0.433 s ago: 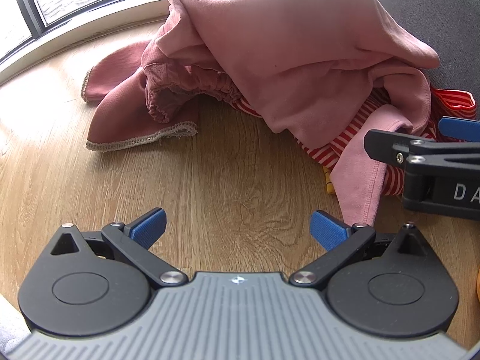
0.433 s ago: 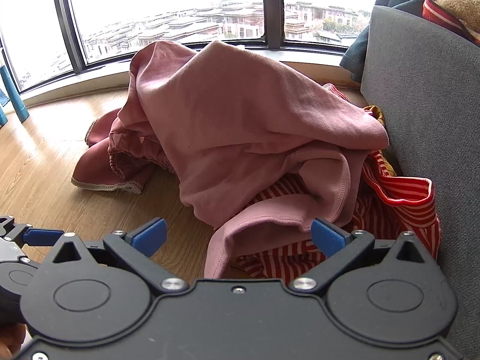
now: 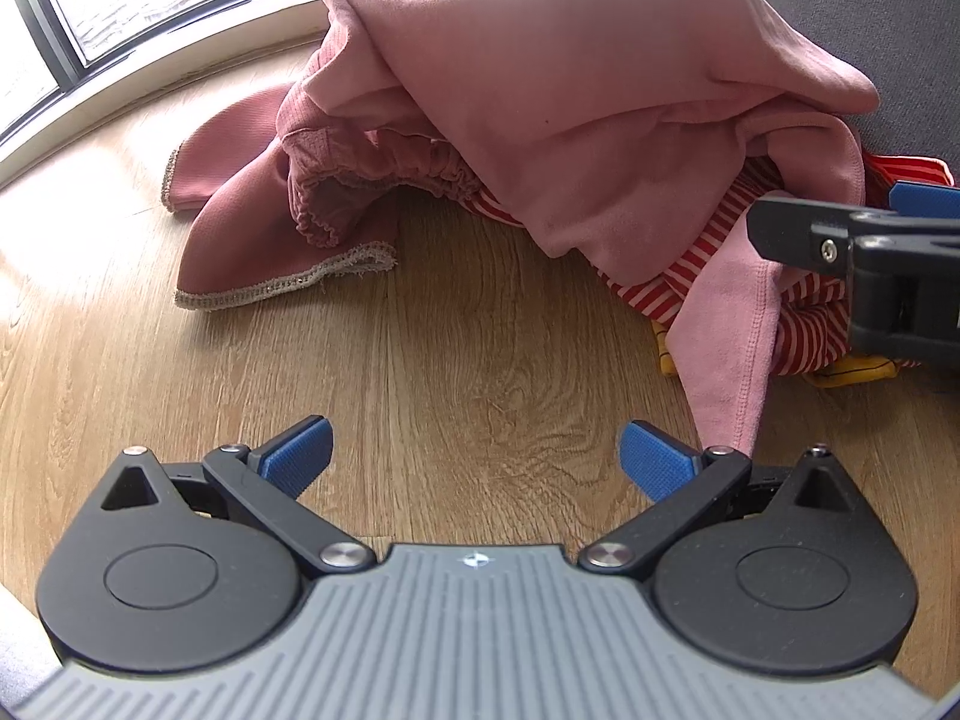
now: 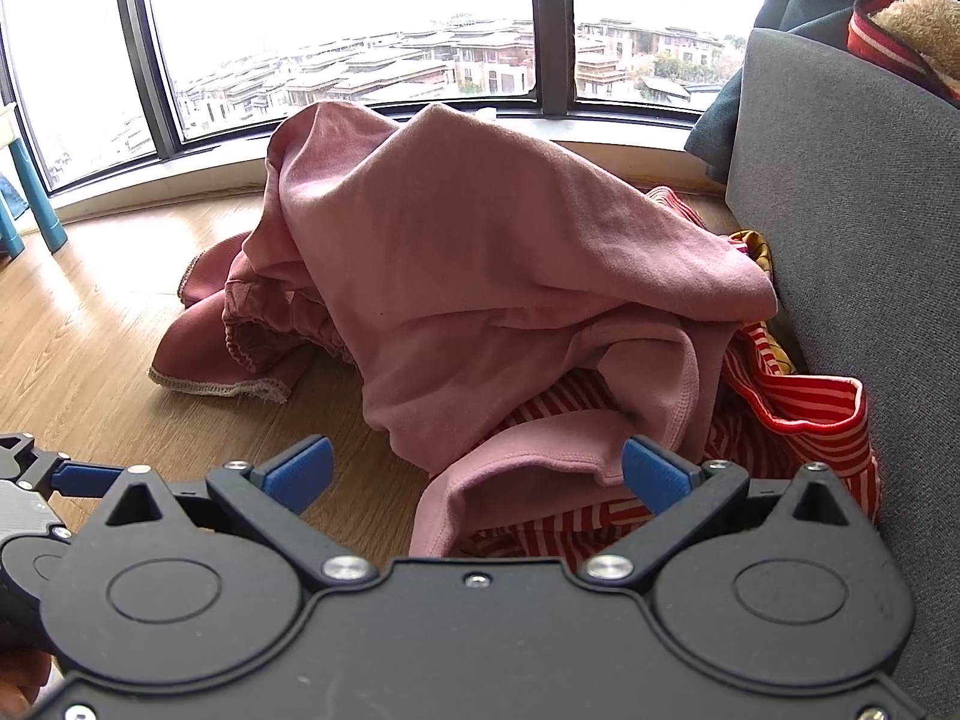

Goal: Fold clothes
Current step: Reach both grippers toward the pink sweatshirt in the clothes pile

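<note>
A heap of clothes lies on the wooden floor against a grey sofa. A light pink sweatshirt [image 3: 600, 90] [image 4: 480, 252] drapes over the top. Under it sit a darker pink garment with an elastic waist and lace hem [image 3: 270, 240] [image 4: 240, 336] and a red-and-white striped garment [image 3: 690, 276] [image 4: 798, 420]. My left gripper [image 3: 474, 459] is open above bare floor, in front of the heap. My right gripper [image 4: 477, 471] is open, low over the sweatshirt's near hem [image 4: 528, 462]. In the left wrist view the right gripper [image 3: 852, 240] shows at the right edge.
The grey sofa [image 4: 852, 240] walls off the right side, with dark clothing and a plush item on top. A window sill [image 4: 198, 168] and tall windows run along the back. A yellow cloth [image 3: 852, 375] peeks from under the heap. A blue stool leg [image 4: 36, 192] stands far left.
Both grippers have edged a little forward toward the heap. The clothes have not moved, and both grippers stay open.
</note>
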The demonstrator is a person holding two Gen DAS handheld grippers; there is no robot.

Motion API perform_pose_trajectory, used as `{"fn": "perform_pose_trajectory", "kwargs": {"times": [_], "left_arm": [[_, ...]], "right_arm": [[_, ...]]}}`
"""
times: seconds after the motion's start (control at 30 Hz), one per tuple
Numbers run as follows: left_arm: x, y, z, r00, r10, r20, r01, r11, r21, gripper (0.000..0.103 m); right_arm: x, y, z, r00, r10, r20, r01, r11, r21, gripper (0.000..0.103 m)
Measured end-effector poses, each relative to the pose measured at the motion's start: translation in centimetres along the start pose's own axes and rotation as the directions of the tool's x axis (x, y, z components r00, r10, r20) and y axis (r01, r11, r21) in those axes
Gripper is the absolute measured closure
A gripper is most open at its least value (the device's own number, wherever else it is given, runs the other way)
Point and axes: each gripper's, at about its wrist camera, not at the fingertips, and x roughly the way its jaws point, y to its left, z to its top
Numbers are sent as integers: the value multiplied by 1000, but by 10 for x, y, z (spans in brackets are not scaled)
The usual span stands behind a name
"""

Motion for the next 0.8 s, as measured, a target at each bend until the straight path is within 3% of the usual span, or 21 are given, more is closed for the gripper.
{"fn": "perform_pose_trajectory", "kwargs": {"times": [0.27,0.47,0.63,0.8], "left_arm": [[-2,-1,2,1000,0,14,-1,1000,8,0],[-10,4,8,998,11,63,-14,999,51,0],[-14,22,20,992,47,115,-50,998,26,0],[-22,38,48,978,15,207,-13,1000,-12,0]], "right_arm": [[-3,-10,6,999,17,29,-19,999,45,1],[-4,-16,8,992,105,65,-109,992,71,1],[-9,-24,6,992,87,93,-96,990,107,1],[-19,-30,13,984,43,174,-55,996,68,2]]}}
